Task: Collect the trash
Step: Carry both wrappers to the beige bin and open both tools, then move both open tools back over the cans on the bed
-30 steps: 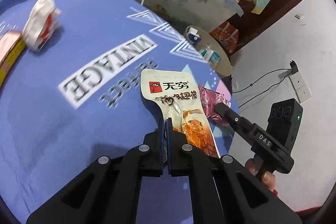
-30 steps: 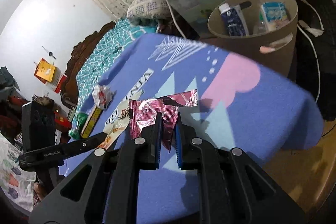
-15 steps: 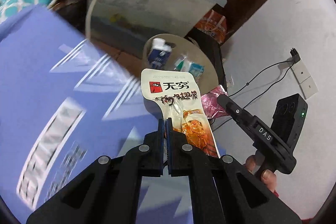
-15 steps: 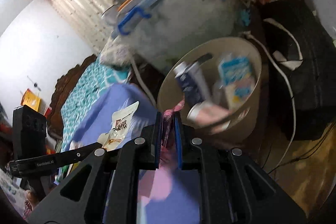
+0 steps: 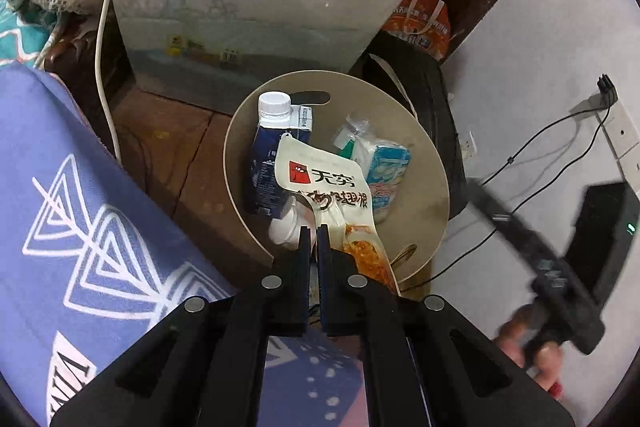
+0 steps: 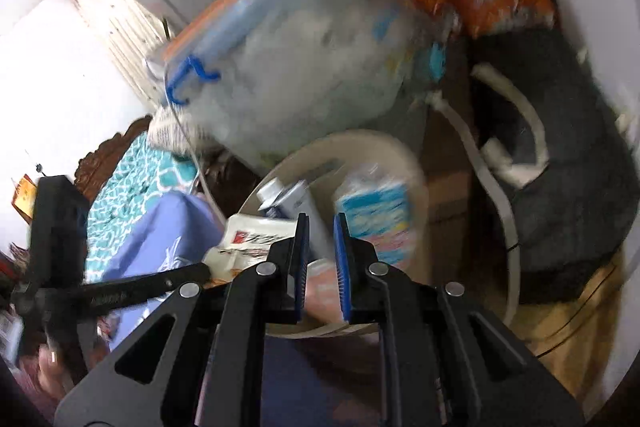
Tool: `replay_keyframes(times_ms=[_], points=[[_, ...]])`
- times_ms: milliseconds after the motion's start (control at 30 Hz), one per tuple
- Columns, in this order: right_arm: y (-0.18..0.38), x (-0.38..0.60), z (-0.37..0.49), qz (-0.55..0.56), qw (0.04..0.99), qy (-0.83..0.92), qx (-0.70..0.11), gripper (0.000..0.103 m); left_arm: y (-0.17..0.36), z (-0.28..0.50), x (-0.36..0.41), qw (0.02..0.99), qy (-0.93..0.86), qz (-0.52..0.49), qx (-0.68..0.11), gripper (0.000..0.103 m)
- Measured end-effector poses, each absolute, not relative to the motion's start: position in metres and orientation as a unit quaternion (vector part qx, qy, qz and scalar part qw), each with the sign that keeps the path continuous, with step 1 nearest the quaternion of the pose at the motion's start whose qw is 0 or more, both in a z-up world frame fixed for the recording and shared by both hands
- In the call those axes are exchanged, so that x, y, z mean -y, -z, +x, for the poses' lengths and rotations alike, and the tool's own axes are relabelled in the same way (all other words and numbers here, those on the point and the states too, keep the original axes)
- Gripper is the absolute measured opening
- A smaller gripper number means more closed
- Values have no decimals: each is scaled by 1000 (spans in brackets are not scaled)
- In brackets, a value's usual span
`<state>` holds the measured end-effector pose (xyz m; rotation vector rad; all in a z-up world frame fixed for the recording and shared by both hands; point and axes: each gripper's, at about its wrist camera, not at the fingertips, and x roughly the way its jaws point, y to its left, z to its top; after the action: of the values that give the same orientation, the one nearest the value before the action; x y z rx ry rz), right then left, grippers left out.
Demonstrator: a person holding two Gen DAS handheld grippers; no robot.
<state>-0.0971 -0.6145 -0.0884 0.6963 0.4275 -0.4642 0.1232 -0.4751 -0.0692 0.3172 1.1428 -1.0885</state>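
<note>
My left gripper point(image 5: 314, 229) is shut on a white and orange snack wrapper point(image 5: 326, 187) and holds it over the beige bin point(image 5: 434, 163). The bin holds a dark blue carton point(image 5: 266, 163) and a light blue carton point(image 5: 384, 169). My right gripper point(image 6: 320, 223) is open with nothing between its blue pads point(image 6: 342, 247), just above the bin point(image 6: 400, 147). The pink foil wrapper is not in its jaws; a pinkish blur lies below them in the bin. The snack wrapper point(image 6: 256, 239) shows at the left in the right wrist view.
A blue printed blanket point(image 5: 80, 227) covers the bed at left. A large translucent storage box point(image 5: 260, 7) stands behind the bin. A black bag point(image 5: 424, 99) and an orange bag point(image 5: 420, 23) lie at right. Cables run along the white wall point(image 5: 540, 147).
Both grippers moved from over the blanket to above the bin. The right gripper opened and no longer holds the pink wrapper. The left still grips the snack wrapper.
</note>
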Motion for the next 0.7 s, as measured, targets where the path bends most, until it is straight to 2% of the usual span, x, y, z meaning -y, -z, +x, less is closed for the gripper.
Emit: replay_keyframes(times_ms=[33,67,100,133,167,233,400,567,700], points=[[92,618,-114,339,890,227,-203,37,69,124,476,698,484,150,-506,5],[99,621,-131,350,884,235,-203,79,70,125,478,702,478,155,-505,15],[108,623,-149,363,875,252,-197,89,71,127,480,704,474,156,-506,38],[117,623,-166,373,869,267,-188,87,72,129,482,709,467,154,-506,49],[127,624,-178,382,860,276,-196,81,73,130,483,716,461,151,-502,61],[145,623,-195,404,842,285,-214,76,74,130,486,720,456,147,-502,61],[160,611,-216,436,830,283,-202,73,61,124,475,721,461,126,-501,61],[121,594,-184,429,852,242,-176,70,23,113,419,735,482,96,-466,62],[84,568,-139,408,879,183,-166,70,2,109,337,765,465,85,-436,62]])
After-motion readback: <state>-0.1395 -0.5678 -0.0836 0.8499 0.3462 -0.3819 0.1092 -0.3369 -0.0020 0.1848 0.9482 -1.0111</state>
